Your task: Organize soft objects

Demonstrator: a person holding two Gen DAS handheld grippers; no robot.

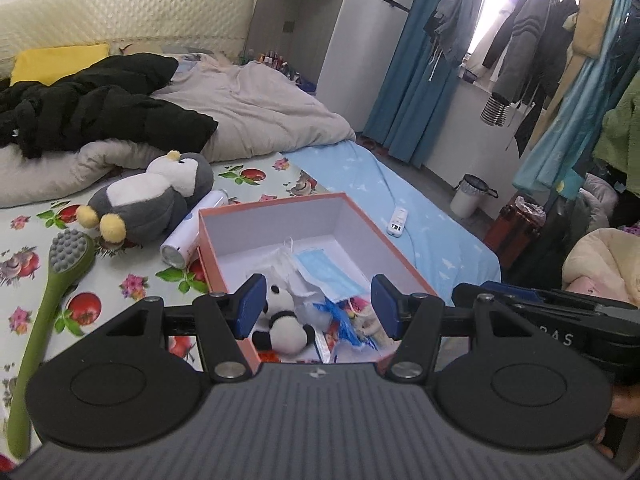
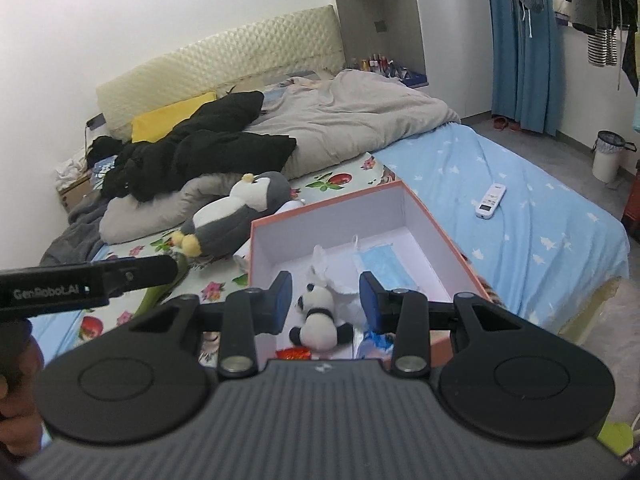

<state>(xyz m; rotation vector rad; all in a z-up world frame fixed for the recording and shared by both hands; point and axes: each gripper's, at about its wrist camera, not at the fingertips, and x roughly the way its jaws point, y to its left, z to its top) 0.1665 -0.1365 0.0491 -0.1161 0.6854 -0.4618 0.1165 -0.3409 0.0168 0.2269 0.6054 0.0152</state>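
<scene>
An orange box (image 1: 276, 209) with a white inside sits on the bed; a small panda plush (image 1: 285, 330), a blue face mask (image 1: 326, 274) and white crumpled plastic (image 1: 280, 268) lie in it. My left gripper (image 1: 318, 306) hovers above the box's near end, open, its blue pads holding nothing. In the right wrist view my right gripper (image 2: 326, 302) is open too, above the panda plush (image 2: 322, 316) in the same box (image 2: 320, 211), with the mask (image 2: 382, 266) behind. A grey-and-white penguin plush (image 1: 160, 196) (image 2: 236, 216) lies left of the box.
A white spray can (image 1: 188, 236) and a green scalp brush (image 1: 48, 312) lie left of the box. A white remote (image 1: 397, 222) rests on the blue sheet. A black jacket (image 1: 92, 108) and a grey duvet (image 1: 256, 108) cover the bed's far half. A bin (image 1: 470, 196) stands on the floor.
</scene>
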